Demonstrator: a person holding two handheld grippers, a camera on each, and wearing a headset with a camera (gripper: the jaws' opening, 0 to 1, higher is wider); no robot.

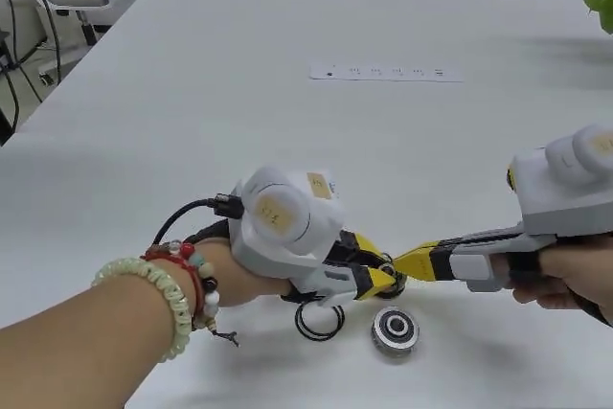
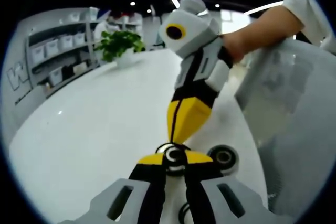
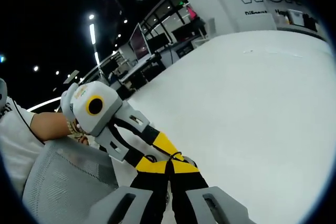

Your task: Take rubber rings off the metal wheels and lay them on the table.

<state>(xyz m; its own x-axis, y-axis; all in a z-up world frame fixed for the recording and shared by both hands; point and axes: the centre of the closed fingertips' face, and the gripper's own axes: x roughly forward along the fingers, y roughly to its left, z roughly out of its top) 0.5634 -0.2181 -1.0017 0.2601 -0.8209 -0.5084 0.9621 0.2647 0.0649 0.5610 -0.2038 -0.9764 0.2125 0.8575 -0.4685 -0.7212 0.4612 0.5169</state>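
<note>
Fingers of the left gripper (image 2: 175, 159) are clamped on a small silver-and-black metal wheel (image 2: 174, 154). Those of the right gripper (image 3: 169, 167) are pressed together, tips against that wheel; whether they pinch rubber, I cannot tell. Just beside, a second metal wheel (image 1: 395, 328) and a loose black rubber ring (image 1: 299, 323) lie on the white counter (image 1: 287, 141).

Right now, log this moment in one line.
left gripper: clamps wheel | right gripper: pinches its rubber ring | table: second wheel, loose rings
</note>
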